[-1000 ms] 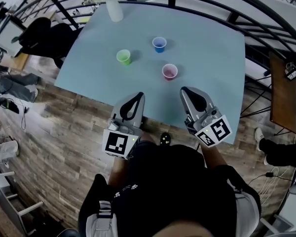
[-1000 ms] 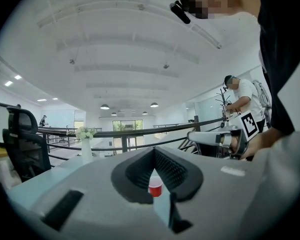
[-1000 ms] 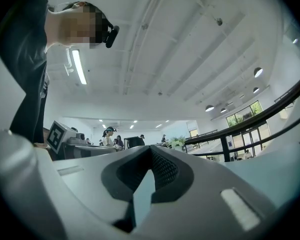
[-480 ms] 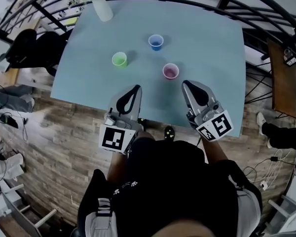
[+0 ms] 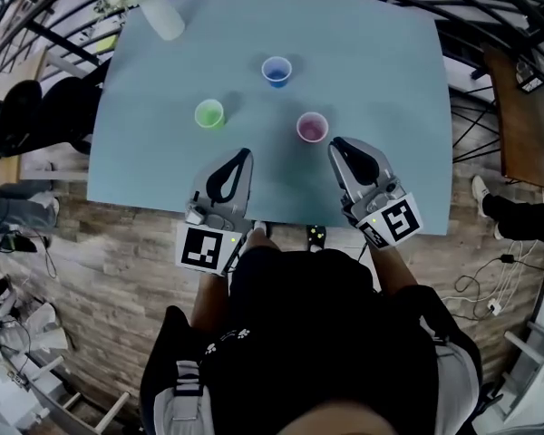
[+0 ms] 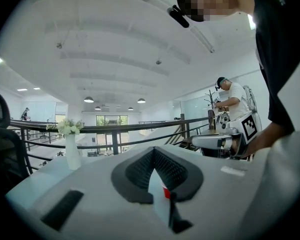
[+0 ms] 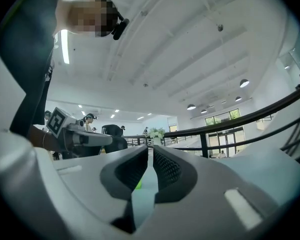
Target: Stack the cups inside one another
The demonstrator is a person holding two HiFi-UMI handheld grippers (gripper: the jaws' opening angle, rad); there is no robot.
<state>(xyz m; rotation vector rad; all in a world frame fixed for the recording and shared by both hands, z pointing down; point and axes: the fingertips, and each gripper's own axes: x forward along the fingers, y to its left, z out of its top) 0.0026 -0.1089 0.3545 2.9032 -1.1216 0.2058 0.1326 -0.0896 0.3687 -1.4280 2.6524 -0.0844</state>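
Observation:
Three cups stand apart and upright on the light blue table (image 5: 381, 71): a blue cup (image 5: 276, 71) farthest, a green cup (image 5: 208, 114) at the left, a pink cup (image 5: 312, 128) nearest. My left gripper (image 5: 244, 154) hovers shut and empty over the table's near part, below and right of the green cup. My right gripper (image 5: 335, 143) hangs just right of the pink cup; its jaws have just been opening to a thin slit with nothing between them. A sliver of the pink cup (image 6: 165, 191) shows past the left gripper (image 6: 153, 151). The green cup (image 7: 138, 184) shows through the right gripper (image 7: 151, 151).
A white vase (image 5: 159, 16) with flowers stands at the table's far left corner. A black railing (image 5: 490, 3) curves round the table's far side. Wooden floor (image 5: 100, 270) lies below the near edge, and a brown table (image 5: 526, 116) stands at the right.
Both grippers have moved forward from the table's near edge to over its surface, closer to the cups. The cups have not moved.

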